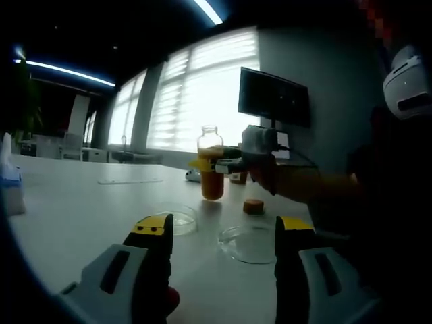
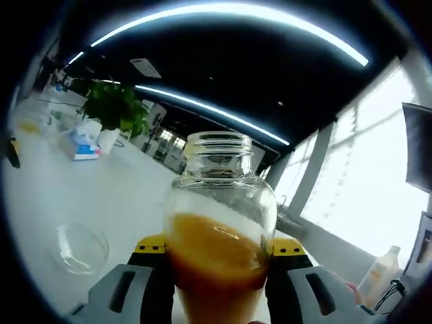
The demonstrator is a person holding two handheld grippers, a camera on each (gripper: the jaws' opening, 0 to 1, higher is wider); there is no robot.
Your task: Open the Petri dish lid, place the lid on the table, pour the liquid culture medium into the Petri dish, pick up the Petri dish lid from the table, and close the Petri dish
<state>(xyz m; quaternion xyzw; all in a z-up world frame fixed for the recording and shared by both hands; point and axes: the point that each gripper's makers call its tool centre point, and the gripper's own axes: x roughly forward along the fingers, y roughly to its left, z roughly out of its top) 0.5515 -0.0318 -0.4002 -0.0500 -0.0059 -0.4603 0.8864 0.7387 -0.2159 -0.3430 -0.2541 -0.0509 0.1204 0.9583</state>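
Between your right gripper's [image 2: 219, 260] jaws sits the open bottle [image 2: 219, 229] of orange liquid, pinched tight. Your left gripper [image 1: 223, 233] is spread wide above the table [image 1: 81, 209], near the dish [image 1: 177, 219] and lid [image 1: 248, 243].

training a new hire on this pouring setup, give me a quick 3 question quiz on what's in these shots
1. True or false: the bottle held by the right gripper has its cap on.
2. What colour is the liquid in the bottle?
   A. clear
   B. orange
   C. blue
3. In the left gripper view, how many clear round dish pieces lie on the table ahead of the left gripper?

Key:
1. False. The bottle's mouth is open, and a small brown cap sits on the table near it.
2. B.
3. Two: one round piece nearer the left finger, another round piece nearer the right finger. Which one is the lid cannot be told.
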